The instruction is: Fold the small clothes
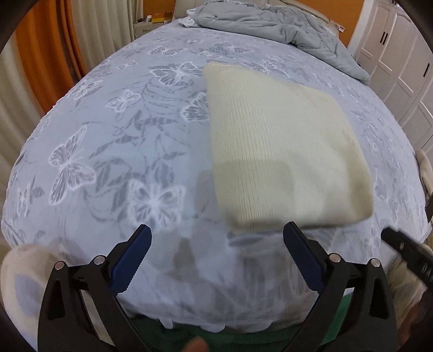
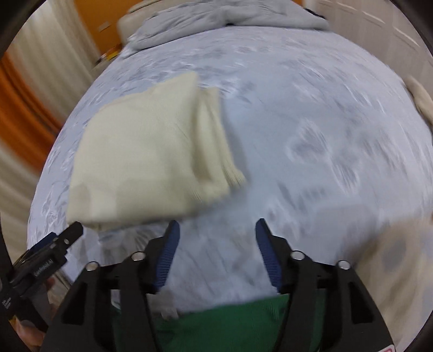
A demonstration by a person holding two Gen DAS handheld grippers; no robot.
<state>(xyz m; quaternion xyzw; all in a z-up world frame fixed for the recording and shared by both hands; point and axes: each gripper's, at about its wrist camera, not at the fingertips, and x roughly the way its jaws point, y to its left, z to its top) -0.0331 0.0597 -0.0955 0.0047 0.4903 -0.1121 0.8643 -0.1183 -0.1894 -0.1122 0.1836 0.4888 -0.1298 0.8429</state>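
Observation:
A cream knitted garment (image 1: 284, 151) lies folded into a neat rectangle on the blue butterfly-print bedspread (image 1: 121, 135). It also shows in the right wrist view (image 2: 146, 157), with stacked folded edges on its right side. My left gripper (image 1: 216, 235) is open and empty, held just in front of the garment's near edge. My right gripper (image 2: 216, 230) is open and empty, to the right of the garment's near corner. The left gripper's tip (image 2: 54, 243) shows at the lower left of the right wrist view.
A crumpled grey duvet (image 1: 270, 24) lies at the head of the bed. White cloth (image 1: 24, 281) sits at the near left edge, another pale garment (image 2: 400, 257) at the near right. Green fabric (image 2: 230, 325) lies below the bed edge. Orange curtains hang left; white wardrobe doors (image 1: 400, 67) stand right.

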